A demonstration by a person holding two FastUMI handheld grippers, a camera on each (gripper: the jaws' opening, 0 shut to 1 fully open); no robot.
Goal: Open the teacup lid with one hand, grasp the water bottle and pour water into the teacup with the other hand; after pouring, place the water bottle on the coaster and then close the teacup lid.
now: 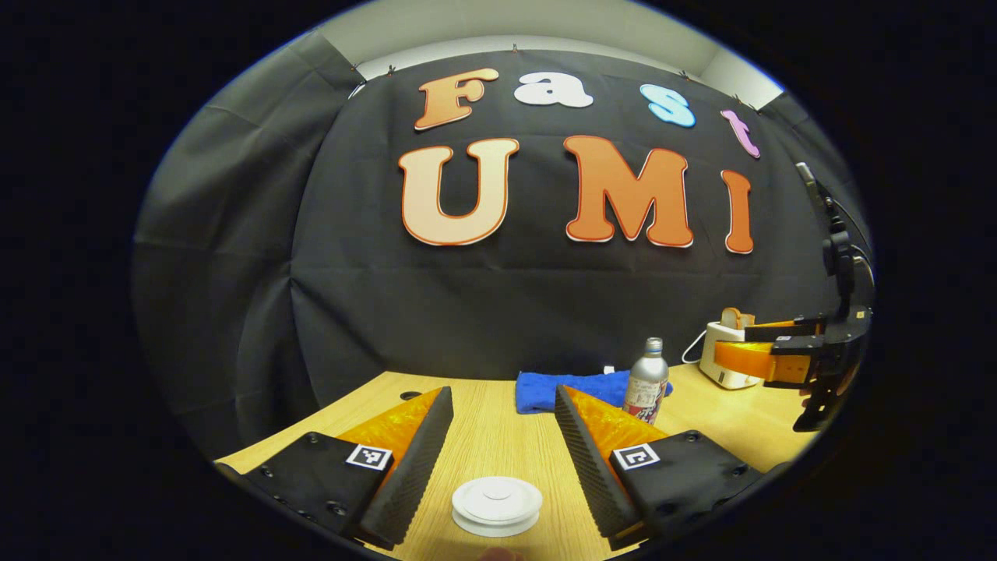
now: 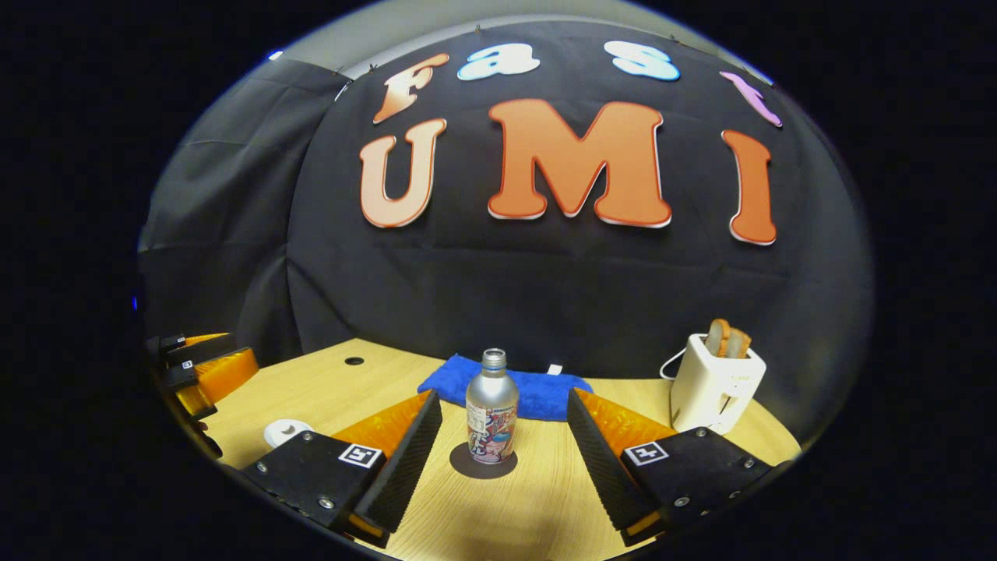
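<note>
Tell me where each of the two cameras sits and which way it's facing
Left gripper view: rides on the left gripper, facing the booth wall across the table; its open fingers flank the lidded teacup; the right gripper shows at right.
Right gripper view: rides on the right gripper, facing the same wall; its open fingers flank the water bottle on the coaster; the left gripper shows at left.
Shared: bottle, teacup, blue towel, toaster.

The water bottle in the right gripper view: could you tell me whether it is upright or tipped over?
Upright. The water bottle stands on its base on the dark round coaster, neck pointing straight up, between the open right gripper fingers, untouched.
</note>
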